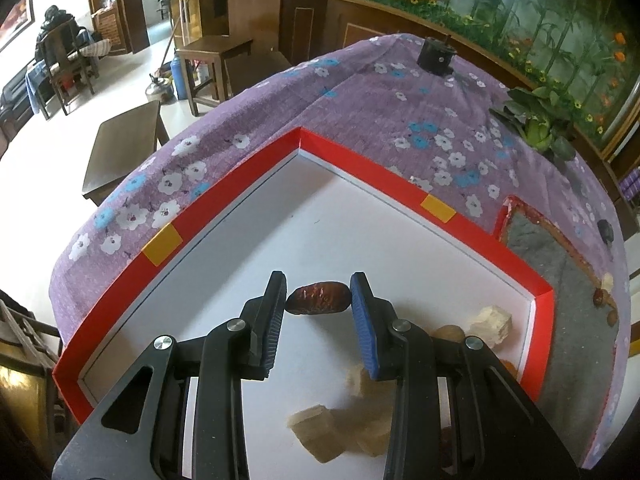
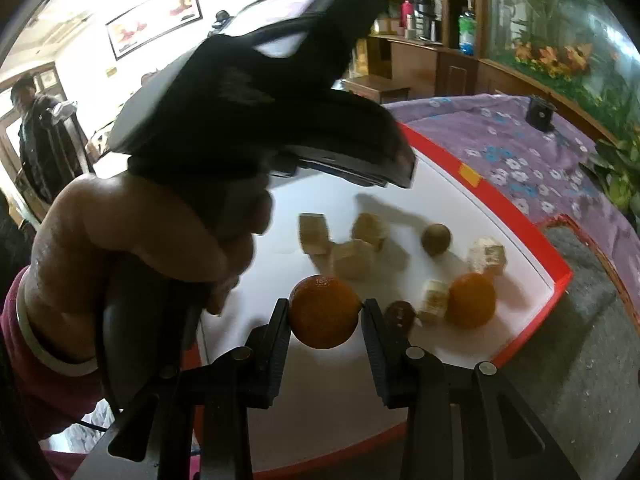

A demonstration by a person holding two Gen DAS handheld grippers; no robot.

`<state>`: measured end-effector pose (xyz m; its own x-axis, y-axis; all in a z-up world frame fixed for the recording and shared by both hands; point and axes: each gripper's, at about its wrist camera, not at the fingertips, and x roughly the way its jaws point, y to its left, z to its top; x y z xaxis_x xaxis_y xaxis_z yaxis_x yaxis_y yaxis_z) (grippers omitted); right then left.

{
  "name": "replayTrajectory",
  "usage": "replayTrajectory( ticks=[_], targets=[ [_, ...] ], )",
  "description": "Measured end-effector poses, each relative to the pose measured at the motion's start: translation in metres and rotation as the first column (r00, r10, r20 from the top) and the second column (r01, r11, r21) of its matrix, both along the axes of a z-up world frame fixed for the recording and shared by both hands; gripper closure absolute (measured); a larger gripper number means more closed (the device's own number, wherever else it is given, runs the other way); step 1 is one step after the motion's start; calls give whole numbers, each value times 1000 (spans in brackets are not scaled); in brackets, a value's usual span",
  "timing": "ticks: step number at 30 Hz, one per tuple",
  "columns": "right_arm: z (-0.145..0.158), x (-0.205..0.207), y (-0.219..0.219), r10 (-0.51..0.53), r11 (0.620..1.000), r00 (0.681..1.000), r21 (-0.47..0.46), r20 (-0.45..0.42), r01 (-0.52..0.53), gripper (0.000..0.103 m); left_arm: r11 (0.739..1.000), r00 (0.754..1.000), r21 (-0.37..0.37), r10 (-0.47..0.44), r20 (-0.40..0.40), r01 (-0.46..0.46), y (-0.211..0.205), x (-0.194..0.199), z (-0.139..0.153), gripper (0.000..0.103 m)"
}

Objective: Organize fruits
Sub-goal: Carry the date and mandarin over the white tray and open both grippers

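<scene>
- The left hand-held gripper [image 1: 319, 300] is grasping a dried red date [image 1: 319, 298] between its pads, holding it above the white floor of the red-rimmed tray [image 1: 362, 168].
- The right hand-held gripper [image 2: 325, 322] is pinching an orange [image 2: 324, 311] over the same tray.
- The step looks like sorting by kind: next, each fruit likely needs carrying to its own group before the grip is released.

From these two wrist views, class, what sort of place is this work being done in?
Probably a lived-in home or family shop room, not a lab. A floral purple tablecloth covers the table, wooden cabinets and shelves hold flasks and bottles, and a framed picture hangs on the wall.
</scene>
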<state>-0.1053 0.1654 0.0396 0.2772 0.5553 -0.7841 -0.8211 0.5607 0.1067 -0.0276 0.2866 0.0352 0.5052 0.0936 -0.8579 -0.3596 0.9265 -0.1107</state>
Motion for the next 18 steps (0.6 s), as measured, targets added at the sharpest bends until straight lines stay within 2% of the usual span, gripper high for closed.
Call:
replayTrajectory(
  ticks=[3,6,9,13,14,16,18],
  targets=[
    [-6,-2,5,-6,1000,1000,-26,18,7,69,1000,1000,1,1,-14,-1,0,1,-3,71],
    [-12,1,5,-8,1000,1000,-23,-18,8,68,1000,1000,10,-2,-28,3,-1,-1,-7,68],
    [-6,2,-3,-22,1000,1000,0,-17,22,66,1000,1000,19,1,-22,-1,-3,-3,-7,50],
    [6,1,-18,-56,998,998,41,-16,57,59,999,1000,47,14,11,-14,-5,-9,3,47],
    [6,1,-18,-56,998,998,41,-16,57,59,998,1000,57,17,22,-18,-7,-11,7,44],
    [13,2,-27,-78,995,997,63,-15,79,59,997,999,71,22,45,-25,-10,-14,14,32],
    [22,3,-43,-117,988,993,96,-10,118,59,997,997,74,26,69,-31,-14,-18,22,32]
  ],
)
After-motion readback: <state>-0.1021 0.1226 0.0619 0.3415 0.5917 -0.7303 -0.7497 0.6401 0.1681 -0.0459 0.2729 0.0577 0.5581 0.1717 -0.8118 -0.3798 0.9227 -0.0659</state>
